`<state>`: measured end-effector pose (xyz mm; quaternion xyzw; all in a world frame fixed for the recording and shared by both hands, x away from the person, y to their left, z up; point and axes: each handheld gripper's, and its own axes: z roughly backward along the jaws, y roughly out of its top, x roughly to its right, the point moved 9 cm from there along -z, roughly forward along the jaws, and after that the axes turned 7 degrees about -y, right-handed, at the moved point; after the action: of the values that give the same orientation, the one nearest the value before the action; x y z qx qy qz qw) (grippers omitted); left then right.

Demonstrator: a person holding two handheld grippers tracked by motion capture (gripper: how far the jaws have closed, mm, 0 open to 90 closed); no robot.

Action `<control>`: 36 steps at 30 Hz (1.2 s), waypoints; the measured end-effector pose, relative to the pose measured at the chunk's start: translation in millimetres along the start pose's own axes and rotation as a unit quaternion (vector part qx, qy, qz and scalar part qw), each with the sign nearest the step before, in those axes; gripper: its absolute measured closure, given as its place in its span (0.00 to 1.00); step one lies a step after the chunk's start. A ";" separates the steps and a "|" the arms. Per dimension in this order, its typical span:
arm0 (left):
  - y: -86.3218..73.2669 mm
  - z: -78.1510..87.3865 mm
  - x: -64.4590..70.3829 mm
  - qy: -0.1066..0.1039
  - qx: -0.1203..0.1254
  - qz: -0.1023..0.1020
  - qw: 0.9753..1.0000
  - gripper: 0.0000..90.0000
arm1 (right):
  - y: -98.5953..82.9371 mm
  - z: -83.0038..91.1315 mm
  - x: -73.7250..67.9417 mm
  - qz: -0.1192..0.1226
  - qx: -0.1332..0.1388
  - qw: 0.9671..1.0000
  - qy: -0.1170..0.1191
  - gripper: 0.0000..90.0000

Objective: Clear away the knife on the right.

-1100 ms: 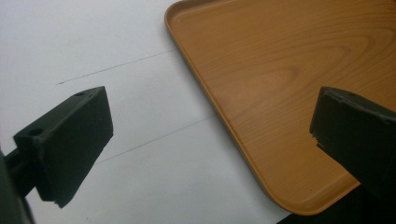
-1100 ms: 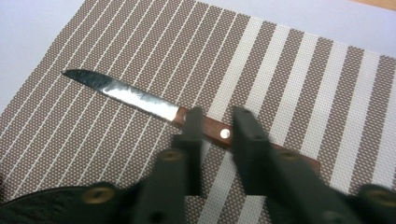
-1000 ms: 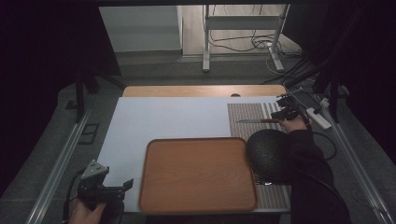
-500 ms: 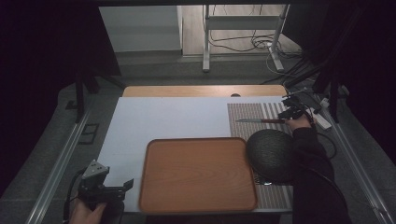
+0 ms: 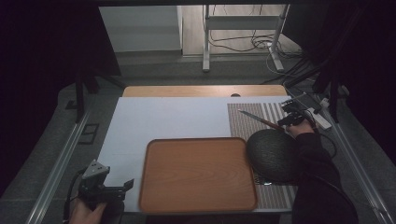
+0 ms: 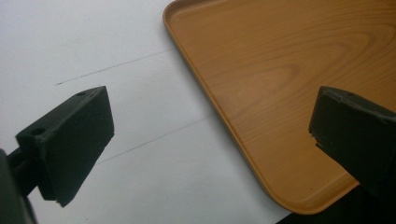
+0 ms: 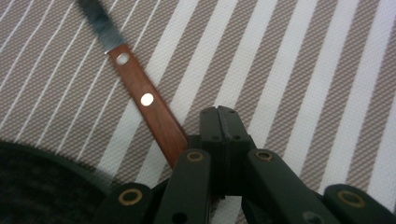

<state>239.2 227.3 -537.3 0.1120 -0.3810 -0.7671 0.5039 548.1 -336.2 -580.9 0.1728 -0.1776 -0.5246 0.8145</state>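
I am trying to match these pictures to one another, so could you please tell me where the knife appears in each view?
High view: the knife lies on the striped mat at the right rear of the table, its handle at the right gripper.
Left gripper view: not in it; here are the tray and white table.
Right gripper view: upper left, handle running down beside the shut fingers.
Shared landmark: the striped mat.

No readable text, label, brand or number appears anywhere; the dim high view may hide small print.
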 end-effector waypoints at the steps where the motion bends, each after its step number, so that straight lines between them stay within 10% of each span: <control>1: 0.0 0.0 0.0 0.000 0.000 0.000 1.000 0.01 | -1.7 1.0 -1.0 0.002 -0.002 1.000 -0.001 1.00; 14: 0.6 -0.9 0.0 0.000 -0.002 -0.002 1.000 0.01 | -11.1 8.1 -11.1 0.005 -0.009 1.000 0.004 0.99; 20: 0.6 -1.0 0.3 0.000 -0.002 -0.003 1.000 0.01 | 3.5 16.7 -10.5 -0.023 0.036 0.999 0.001 0.78; 27: 0.7 -1.0 0.4 -0.001 -0.002 -0.004 1.000 0.02 | 15.3 15.4 -20.9 -0.020 0.048 0.999 -0.001 0.29; 36: 0.7 -1.0 0.5 -0.001 -0.002 -0.004 1.000 0.02 | 19.7 11.6 -35.8 -0.005 0.037 0.999 0.012 0.03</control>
<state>240.0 226.3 -537.4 0.1118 -0.3792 -0.7701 0.5007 544.4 -296.9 -565.4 0.2096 -0.1864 -0.5194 0.8072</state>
